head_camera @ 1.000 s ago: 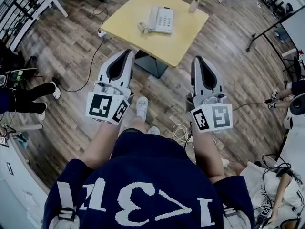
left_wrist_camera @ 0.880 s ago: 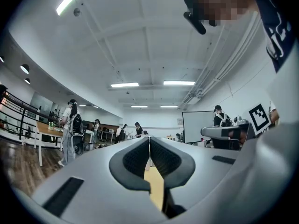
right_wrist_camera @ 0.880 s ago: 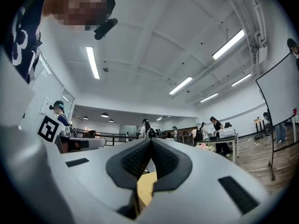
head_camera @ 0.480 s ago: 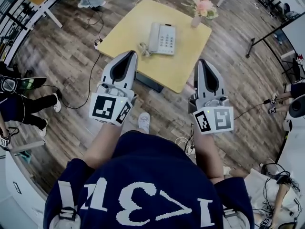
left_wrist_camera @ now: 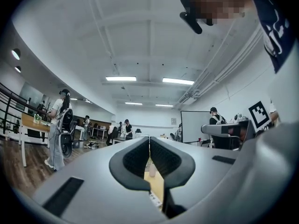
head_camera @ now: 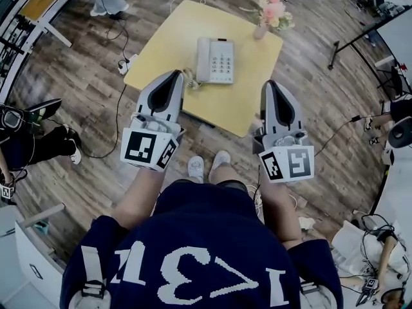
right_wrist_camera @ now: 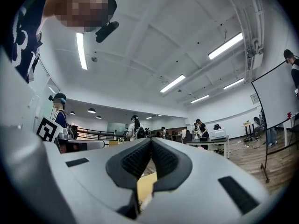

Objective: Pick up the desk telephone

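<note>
A white desk telephone with its handset and coiled cord lies on the small yellow table, seen in the head view. My left gripper is shut and empty, its tips over the table's near left edge, short of the phone. My right gripper is shut and empty too, over the table's near right edge. In the left gripper view the left gripper points level across the room, a strip of yellow table below its jaws. The right gripper likewise shows closed jaws above a strip of table.
A vase of pink flowers stands at the table's far right corner. A power strip and cables lie on the wood floor left of the table. A black stand is at right, and people stand around the room.
I have walked up to the table. The telephone and table now sit closer under both grippers, whose tips have come over the near edge. Both jaws stayed shut.
</note>
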`<act>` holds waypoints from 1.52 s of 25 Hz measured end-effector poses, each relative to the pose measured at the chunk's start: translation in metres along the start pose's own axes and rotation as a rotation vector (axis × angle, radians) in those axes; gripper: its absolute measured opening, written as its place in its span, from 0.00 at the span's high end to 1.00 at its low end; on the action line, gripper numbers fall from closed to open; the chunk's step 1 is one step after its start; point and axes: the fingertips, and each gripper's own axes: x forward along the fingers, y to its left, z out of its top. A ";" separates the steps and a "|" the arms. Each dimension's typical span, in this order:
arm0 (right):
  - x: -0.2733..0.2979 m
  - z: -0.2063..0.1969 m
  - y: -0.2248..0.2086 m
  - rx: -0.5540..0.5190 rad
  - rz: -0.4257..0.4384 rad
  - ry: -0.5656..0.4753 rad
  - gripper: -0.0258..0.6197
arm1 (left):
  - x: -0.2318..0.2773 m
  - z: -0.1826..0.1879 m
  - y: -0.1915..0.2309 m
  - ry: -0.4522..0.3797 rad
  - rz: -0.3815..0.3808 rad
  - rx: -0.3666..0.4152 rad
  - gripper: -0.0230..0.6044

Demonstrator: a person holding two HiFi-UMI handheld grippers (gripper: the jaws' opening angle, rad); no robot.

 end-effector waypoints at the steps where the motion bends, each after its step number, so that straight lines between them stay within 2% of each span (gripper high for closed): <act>1: 0.004 -0.002 -0.003 0.004 -0.002 0.003 0.92 | 0.004 -0.002 0.002 0.004 0.001 -0.005 0.93; 8: 0.046 -0.018 -0.027 0.028 0.041 0.001 0.92 | 0.041 -0.014 0.020 0.007 0.041 -0.013 0.93; 12: 0.076 -0.017 -0.049 0.046 0.086 -0.023 0.92 | 0.074 -0.010 0.024 0.002 0.057 0.013 0.93; 21: 0.134 -0.023 -0.095 0.064 0.159 -0.047 0.92 | 0.135 -0.013 0.041 -0.041 0.116 0.021 0.93; 25: 0.149 -0.035 -0.102 0.074 0.183 -0.023 0.92 | 0.145 -0.022 0.047 -0.017 0.152 0.018 0.93; 30: 0.163 -0.043 -0.109 0.073 0.176 -0.006 0.92 | 0.160 -0.030 0.060 0.003 0.162 0.012 0.93; 38: 0.183 -0.058 -0.113 0.063 0.125 0.032 0.92 | 0.184 -0.040 0.079 0.025 0.111 -0.004 0.93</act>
